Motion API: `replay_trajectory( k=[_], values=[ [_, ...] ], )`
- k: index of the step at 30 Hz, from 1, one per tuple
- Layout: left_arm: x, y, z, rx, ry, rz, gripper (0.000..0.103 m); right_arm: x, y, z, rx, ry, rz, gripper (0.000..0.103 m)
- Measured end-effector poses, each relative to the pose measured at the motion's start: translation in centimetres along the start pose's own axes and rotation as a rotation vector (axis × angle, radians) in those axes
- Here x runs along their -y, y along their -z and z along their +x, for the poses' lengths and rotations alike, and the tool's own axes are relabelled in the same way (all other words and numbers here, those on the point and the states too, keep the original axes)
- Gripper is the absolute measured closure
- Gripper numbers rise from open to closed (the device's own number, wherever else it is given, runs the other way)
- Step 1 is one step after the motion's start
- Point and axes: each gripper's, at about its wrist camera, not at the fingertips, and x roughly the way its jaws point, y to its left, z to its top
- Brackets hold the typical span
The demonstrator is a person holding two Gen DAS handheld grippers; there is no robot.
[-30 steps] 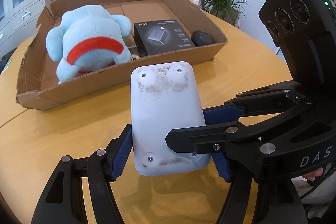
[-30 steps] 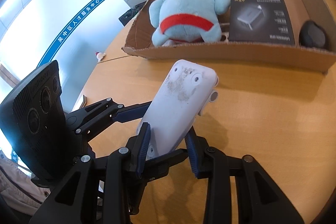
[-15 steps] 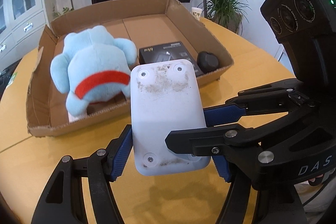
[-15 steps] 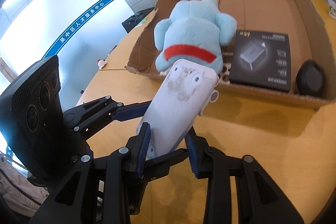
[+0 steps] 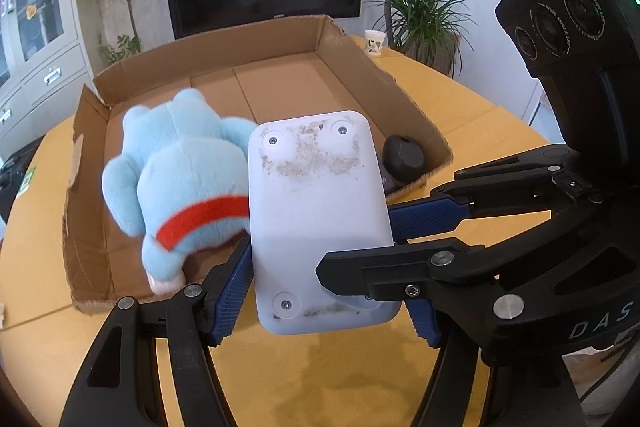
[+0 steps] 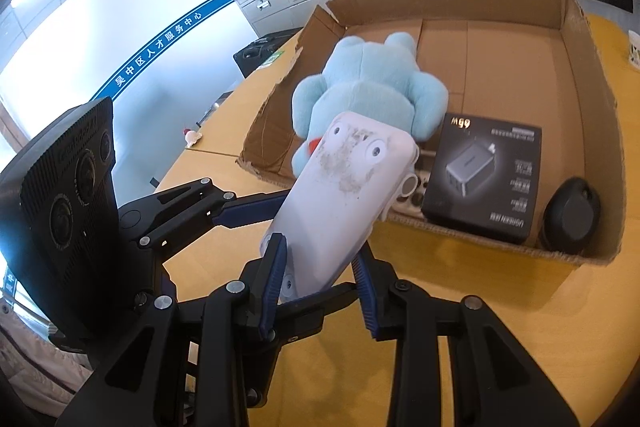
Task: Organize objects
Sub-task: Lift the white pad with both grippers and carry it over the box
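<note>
White plastic device (image 5: 320,223), scuffed underside, poss. power strip, both grippers clamping.

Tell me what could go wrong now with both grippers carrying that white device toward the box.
1. The left gripper and right gripper both clamp the white device near its lower end; uneven hand motion could twist it loose.
2. The plush, charger box and black puck crowd the front of the cardboard box; lowering there may land on them.

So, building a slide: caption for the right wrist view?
Both grippers carry a white device toward the cardboard tray holding a blue plush.
</note>
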Motion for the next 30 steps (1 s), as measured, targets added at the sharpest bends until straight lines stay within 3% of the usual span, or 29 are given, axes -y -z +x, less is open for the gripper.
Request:
replay_trajectory(
  k=[9,30],
  values=[
    [-0.6,-3.7,0.4,0.024,-0.018,0.038,0.034,0.6,-3.1,-0.9,0.04,0.019,-0.027,0.072],
    [-2.3,-9.4,4.7,0.002,-0.031,0.081,0.034,4.5,-8.1,0.2,0.069,0.034,-0.008,0.072]
  ],
)
